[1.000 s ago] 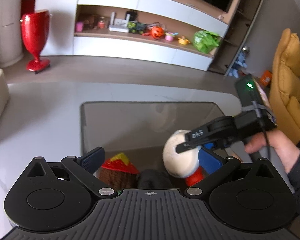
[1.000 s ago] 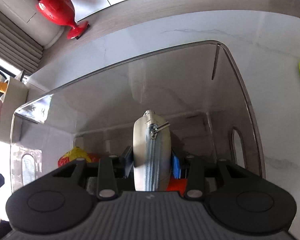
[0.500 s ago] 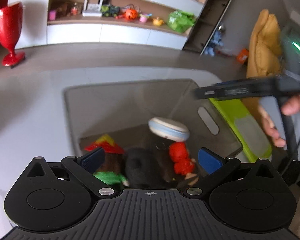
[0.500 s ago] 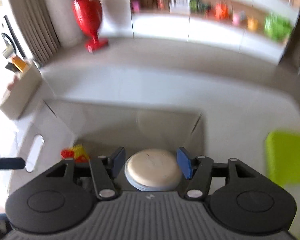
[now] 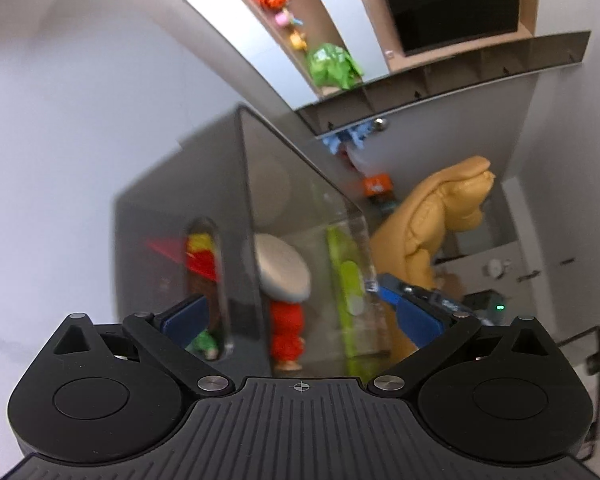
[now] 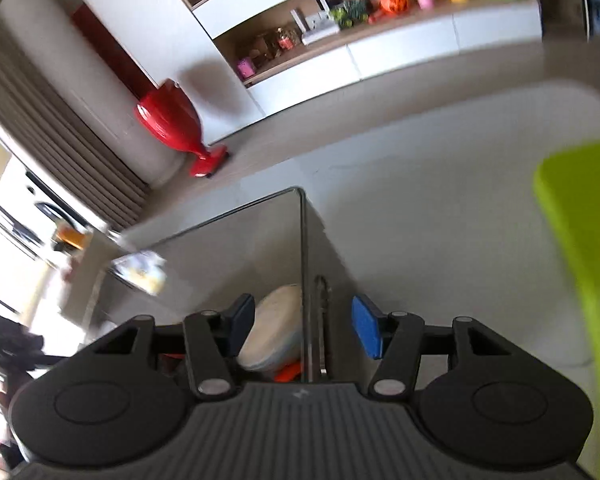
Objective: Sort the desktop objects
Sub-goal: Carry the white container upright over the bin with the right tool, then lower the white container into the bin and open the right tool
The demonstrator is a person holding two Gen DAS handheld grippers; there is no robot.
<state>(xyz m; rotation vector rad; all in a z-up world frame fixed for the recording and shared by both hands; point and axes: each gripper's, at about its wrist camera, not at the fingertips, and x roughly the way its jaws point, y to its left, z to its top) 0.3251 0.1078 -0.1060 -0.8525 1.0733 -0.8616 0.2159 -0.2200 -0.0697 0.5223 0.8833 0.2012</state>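
A clear plastic bin stands on the pale table. Inside lie a round beige zip pouch, a red toy under it and a doll with a red and yellow hat. My left gripper is open and empty, its fingers on either side of the bin's end wall. My right gripper is open and empty, astride the bin's wall; the pouch lies just inside. A lime green lid is at the right.
A yellow chair stands beyond the bin. A shelf unit with toys and a red vase are across the room. The other gripper and hand show at the left edge of the right wrist view.
The right gripper has let go of the pouch, which now lies in the bin, and has opened. Both grippers have swung down to the bin's opposite walls.
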